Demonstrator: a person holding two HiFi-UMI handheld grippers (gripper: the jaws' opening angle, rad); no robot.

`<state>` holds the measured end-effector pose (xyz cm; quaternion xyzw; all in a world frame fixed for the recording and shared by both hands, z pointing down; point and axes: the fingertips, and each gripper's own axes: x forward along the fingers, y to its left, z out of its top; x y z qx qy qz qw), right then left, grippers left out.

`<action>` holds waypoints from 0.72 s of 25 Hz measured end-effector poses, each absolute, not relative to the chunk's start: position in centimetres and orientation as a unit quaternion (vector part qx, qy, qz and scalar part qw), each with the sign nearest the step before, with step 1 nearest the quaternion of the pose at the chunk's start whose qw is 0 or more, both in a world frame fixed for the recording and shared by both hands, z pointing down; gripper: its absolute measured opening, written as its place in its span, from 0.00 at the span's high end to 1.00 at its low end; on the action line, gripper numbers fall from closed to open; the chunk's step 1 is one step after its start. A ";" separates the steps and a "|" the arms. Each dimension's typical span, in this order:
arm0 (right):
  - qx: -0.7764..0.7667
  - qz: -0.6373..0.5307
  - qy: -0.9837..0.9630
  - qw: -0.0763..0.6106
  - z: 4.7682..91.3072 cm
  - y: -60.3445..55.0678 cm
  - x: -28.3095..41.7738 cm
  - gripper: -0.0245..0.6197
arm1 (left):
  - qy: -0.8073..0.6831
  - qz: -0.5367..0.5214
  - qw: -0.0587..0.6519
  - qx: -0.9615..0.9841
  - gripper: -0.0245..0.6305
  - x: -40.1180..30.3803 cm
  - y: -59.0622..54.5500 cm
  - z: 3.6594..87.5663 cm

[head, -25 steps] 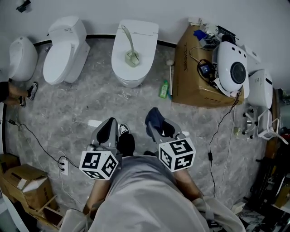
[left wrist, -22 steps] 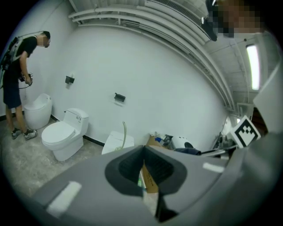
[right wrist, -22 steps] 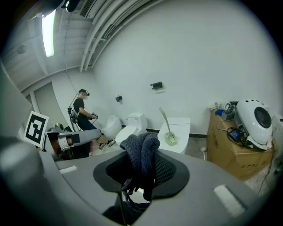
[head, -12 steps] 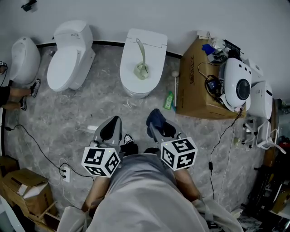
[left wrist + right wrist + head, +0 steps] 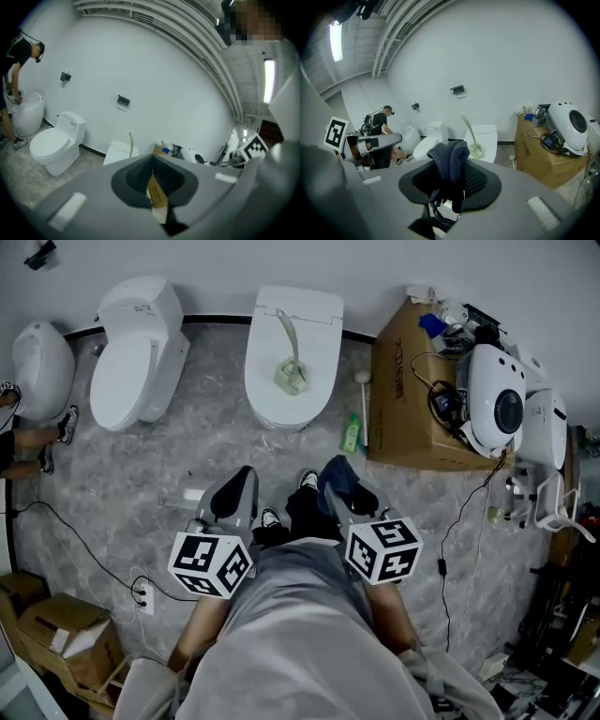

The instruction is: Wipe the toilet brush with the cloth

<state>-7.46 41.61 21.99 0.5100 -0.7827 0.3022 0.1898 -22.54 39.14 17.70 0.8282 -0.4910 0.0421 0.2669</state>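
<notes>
Standing over a grey marbled floor (image 5: 141,474), the person holds both grippers low in the centre of the head view. The right gripper (image 5: 345,486) has its jaws clenched on a dark blue cloth (image 5: 337,471), which bunches up above the pads and hangs in a loose fold beneath them in the right gripper view. The left gripper (image 5: 234,495) has its jaws drawn together at the tips with nothing held; only a thin sliver of the cardboard box (image 5: 403,381) shows through behind them.

The pale green toilet brush (image 5: 286,343) is well apart from both grippers, at the upper centre of the head view, on the closed lid of the middle toilet (image 5: 319,329). Its bulky end sits down on the lid, and its slim handle rises from there, leaning back towards the tank and the wall. In the head view its long axis runs up the frame, tipped a little left at the top.

A green bottle (image 5: 352,435) stands on the floor between that toilet and the box.
</notes>
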 end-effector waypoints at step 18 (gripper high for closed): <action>0.537 0.308 -0.772 0.144 22.1 24.4 -0.4 0.78 | -0.503 0.072 0.257 0.822 0.96 -19.2 25.1 18.3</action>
